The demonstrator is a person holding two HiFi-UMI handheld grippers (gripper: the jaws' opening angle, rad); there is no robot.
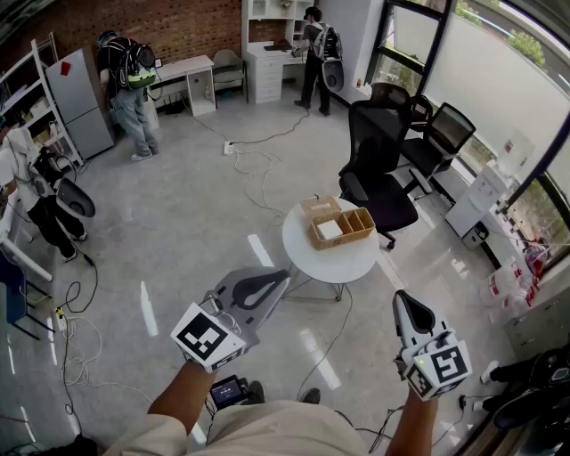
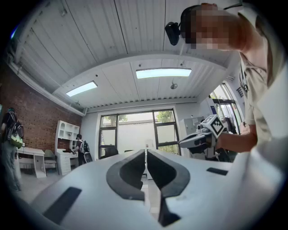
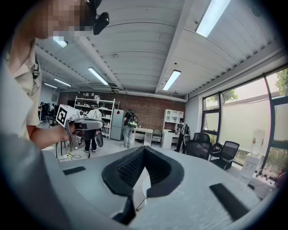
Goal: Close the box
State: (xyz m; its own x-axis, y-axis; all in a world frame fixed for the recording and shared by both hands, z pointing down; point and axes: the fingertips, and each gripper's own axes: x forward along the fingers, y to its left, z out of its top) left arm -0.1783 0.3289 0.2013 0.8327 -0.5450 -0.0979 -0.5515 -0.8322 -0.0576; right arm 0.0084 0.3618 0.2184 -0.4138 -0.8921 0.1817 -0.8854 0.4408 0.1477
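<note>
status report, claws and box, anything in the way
Left claw and right claw shut, empty, short of the table. Box open, untouched. Black chair beside table, not in the way.

Box (image 1: 349, 237): tan cardboard on my screen, with a white square inside.
Table (image 1: 329, 263): plain white.
Chair (image 1: 378, 165): black, right of the table.
Floor (image 1: 178, 223): glossy pale grey.
Far wall (image 1: 191, 22): red-brown brick.
Left gripper (image 1: 285, 275): I see light grey, black pads, and black-and-white square markers.
Right gripper (image 1: 402, 297): same colours.
</note>
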